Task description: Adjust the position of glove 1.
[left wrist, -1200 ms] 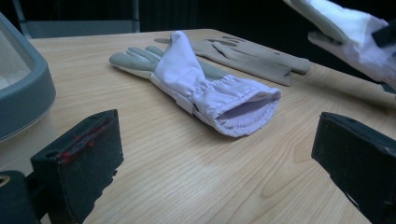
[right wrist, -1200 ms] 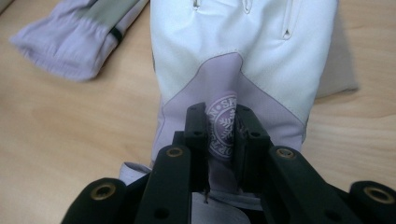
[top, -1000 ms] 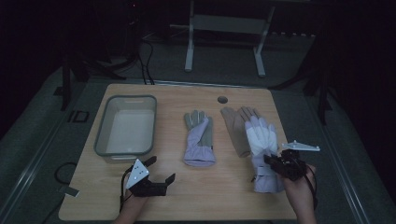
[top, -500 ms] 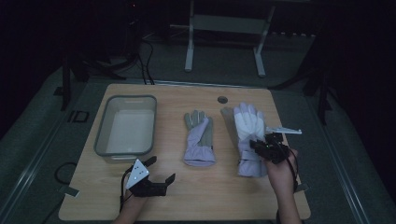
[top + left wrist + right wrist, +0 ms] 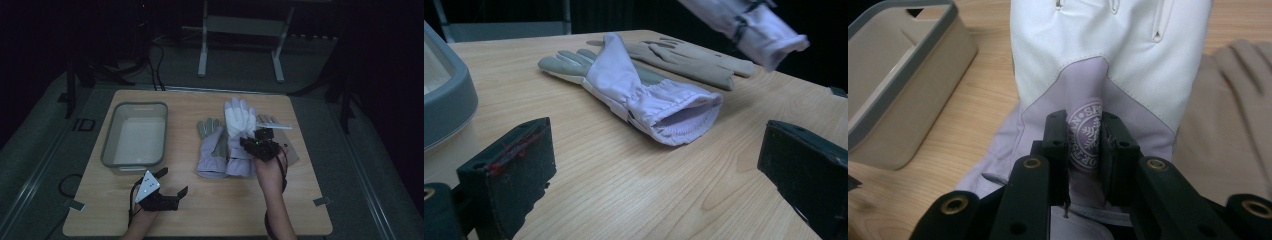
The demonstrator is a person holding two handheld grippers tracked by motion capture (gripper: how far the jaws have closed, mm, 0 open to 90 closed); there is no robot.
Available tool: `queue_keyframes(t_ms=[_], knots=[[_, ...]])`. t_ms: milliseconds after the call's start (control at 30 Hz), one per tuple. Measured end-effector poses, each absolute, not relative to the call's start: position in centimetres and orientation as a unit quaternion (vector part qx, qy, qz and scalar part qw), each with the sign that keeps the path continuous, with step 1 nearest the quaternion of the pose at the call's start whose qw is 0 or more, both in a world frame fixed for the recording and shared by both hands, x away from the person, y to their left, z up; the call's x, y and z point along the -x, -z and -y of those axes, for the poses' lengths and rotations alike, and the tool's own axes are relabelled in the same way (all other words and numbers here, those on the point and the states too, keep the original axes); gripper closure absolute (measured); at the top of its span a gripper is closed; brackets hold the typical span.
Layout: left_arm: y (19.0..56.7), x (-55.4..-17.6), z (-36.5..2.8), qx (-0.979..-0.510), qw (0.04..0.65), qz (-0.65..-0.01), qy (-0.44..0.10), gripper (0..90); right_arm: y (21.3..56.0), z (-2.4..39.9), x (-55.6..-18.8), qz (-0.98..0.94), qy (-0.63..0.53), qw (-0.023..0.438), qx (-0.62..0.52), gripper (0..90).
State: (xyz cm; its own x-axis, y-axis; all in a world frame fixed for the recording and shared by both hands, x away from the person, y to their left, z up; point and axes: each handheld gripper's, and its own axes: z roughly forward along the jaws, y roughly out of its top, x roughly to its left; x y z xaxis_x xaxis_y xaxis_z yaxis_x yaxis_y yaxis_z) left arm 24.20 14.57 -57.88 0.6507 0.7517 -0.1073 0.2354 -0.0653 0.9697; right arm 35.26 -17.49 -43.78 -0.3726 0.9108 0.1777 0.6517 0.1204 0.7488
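Note:
My right gripper (image 5: pixel 252 141) (image 5: pixel 1085 137) is shut on a white and lavender glove (image 5: pixel 239 119) (image 5: pixel 1108 45), pinching the lavender fabric at a round logo. That glove hangs off the table with its cuff beside a second glove. The second glove (image 5: pixel 211 147) (image 5: pixel 624 85) has a grey palm and a lavender cuff and lies flat mid-table. In the left gripper view the held glove (image 5: pixel 749 25) shows at the top right, in the air. My left gripper (image 5: pixel 167 192) (image 5: pixel 654 167) rests near the front edge, open, with nothing between its jaws.
A grey-rimmed tray (image 5: pixel 111 150) (image 5: pixel 878 95) (image 5: pixel 449 100) stands at the left of the wooden table (image 5: pixel 225 210). A tan glove (image 5: pixel 290 150) (image 5: pixel 1228 110) (image 5: pixel 684 62) lies flat to the right of the held glove. A white strip (image 5: pixel 275 125) lies by it.
My right gripper has carried the white glove up and to the left, from over the tan glove to beside the grey-palmed one. The left gripper has stayed put.

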Motion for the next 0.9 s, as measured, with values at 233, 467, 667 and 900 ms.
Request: queue_keyframes(t_ms=[233,467,667,900], knots=[[57.9,-24.2,-14.6,-0.695,0.586,-0.354,-0.219,2.1,44.1,13.6,-36.3,-0.734,-0.408,0.135,-0.526,75.4],[57.9,-24.2,-14.6,-0.696,0.586,-0.354,-0.218,2.1,44.9,11.5,-36.8,-0.709,-0.432,0.111,-0.546,75.6],[57.9,-24.2,-14.6,-0.696,0.585,-0.352,-0.219,2.1,46.6,10.5,-37.1,-0.715,-0.404,0.123,-0.557,75.0],[57.9,-24.2,-14.6,-0.697,0.585,-0.353,-0.219,2.1,49.0,9.8,-38.1,-0.727,-0.361,0.136,-0.568,73.4]])
